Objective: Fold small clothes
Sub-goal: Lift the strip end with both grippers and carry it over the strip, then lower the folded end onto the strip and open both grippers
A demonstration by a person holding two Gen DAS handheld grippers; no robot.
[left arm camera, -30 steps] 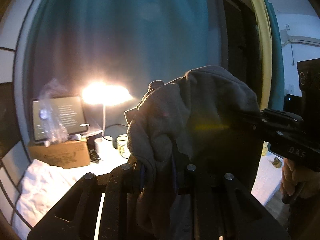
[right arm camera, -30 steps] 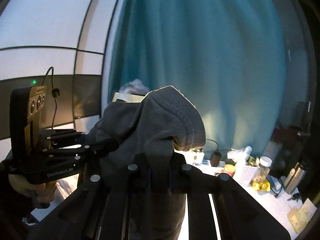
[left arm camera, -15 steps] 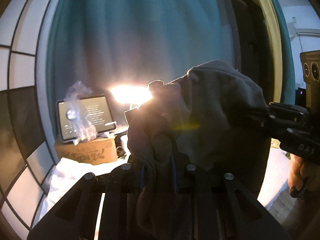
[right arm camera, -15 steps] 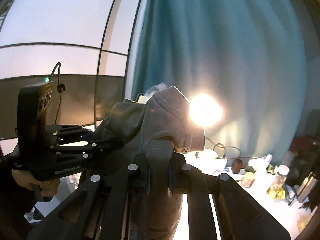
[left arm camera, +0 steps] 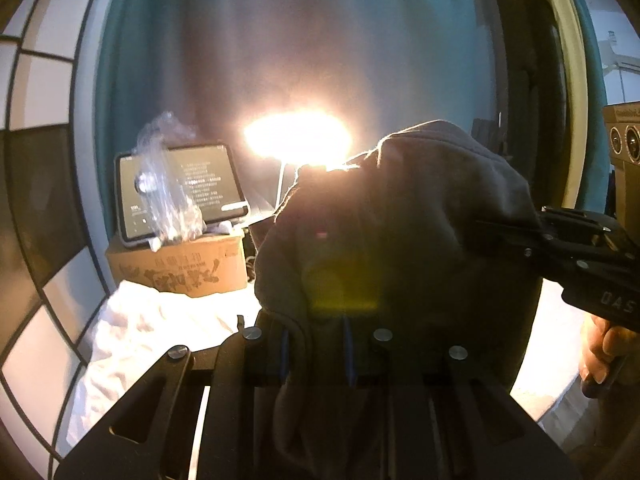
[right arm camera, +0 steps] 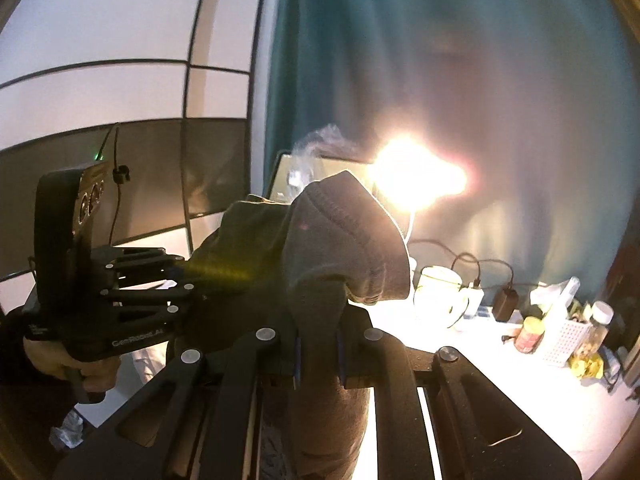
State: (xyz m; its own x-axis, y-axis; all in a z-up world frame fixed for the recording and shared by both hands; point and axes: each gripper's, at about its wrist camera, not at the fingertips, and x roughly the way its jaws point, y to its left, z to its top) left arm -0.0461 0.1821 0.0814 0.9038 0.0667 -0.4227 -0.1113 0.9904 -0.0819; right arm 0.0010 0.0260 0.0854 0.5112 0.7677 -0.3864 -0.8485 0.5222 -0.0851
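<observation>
A dark grey garment (left arm camera: 400, 240) hangs in the air between both grippers, bunched and draped over them; it also shows in the right wrist view (right arm camera: 320, 248). My left gripper (left arm camera: 314, 344) is shut on one part of the cloth. My right gripper (right arm camera: 318, 344) is shut on another part, with a stitched hem folded over above it. The right gripper also shows at the right of the left wrist view (left arm camera: 496, 232), pinching the cloth. The left gripper shows at the left of the right wrist view (right arm camera: 188, 276), its tips buried in the cloth.
A bright lamp (left arm camera: 298, 138) glares in front of a teal curtain (right arm camera: 480, 60). A tablet (left arm camera: 180, 192) stands on a cardboard box (left arm camera: 180, 268) beside white bedding (left arm camera: 140, 332). A glass mug (right arm camera: 440, 296), jars and a white basket (right arm camera: 560, 340) crowd the lit table.
Both grippers have swung with the garment, so the lamp and the table items have shifted right in both views. The grip on the cloth is unchanged.
</observation>
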